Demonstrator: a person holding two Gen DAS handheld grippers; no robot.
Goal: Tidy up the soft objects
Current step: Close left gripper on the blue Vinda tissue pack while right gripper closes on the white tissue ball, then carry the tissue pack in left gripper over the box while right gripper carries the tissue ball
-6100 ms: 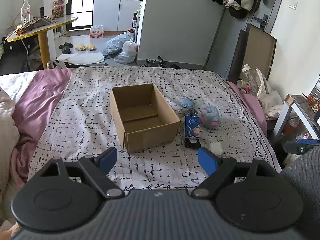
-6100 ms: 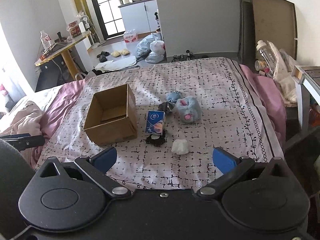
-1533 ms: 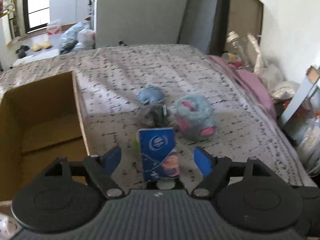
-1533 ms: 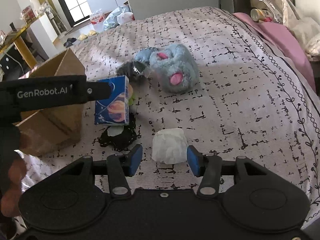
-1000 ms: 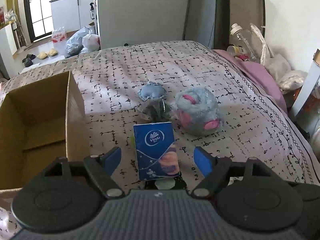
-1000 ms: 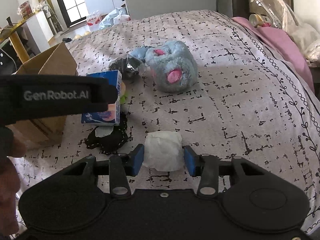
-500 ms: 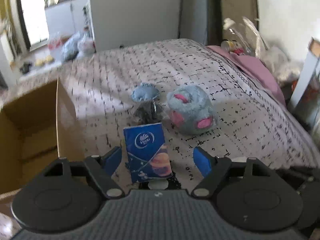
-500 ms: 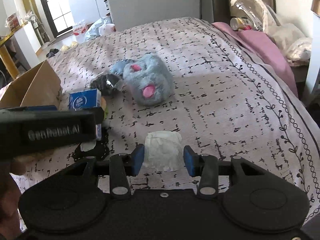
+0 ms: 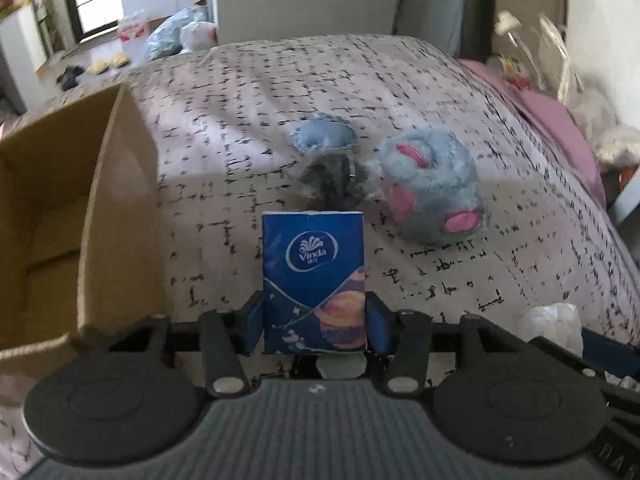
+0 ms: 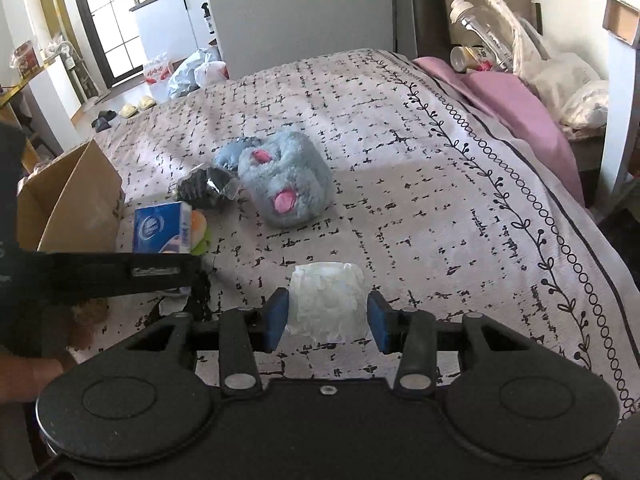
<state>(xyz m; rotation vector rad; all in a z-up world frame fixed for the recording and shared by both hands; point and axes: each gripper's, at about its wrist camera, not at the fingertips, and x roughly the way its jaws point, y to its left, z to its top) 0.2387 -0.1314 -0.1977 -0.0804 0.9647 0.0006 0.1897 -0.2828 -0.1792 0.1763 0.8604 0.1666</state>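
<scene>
My left gripper [image 9: 314, 326] is shut on a blue Vinda tissue pack [image 9: 314, 280], which stands upright between the pads. My right gripper [image 10: 326, 320] is shut on a white soft wad [image 10: 326, 304] on the bedspread. The tissue pack [image 10: 162, 232] and the left gripper also show in the right wrist view. An open cardboard box [image 9: 52, 216] stands to the left. A grey-blue plush toy with pink patches [image 9: 432, 192] lies beyond, with a small blue pouch [image 9: 324, 138] and a dark crinkly bag [image 9: 332, 176] beside it.
A black item [image 10: 200, 292] and a yellow-green thing [image 10: 200, 228] lie by the tissue pack. A pink sheet [image 10: 516, 104], bottles and bags [image 10: 492, 40] border the bed's right side. Floor clutter lies beyond the far edge.
My left gripper has closed on the tissue pack, which was between open fingers before. My right gripper stays closed around the white wad.
</scene>
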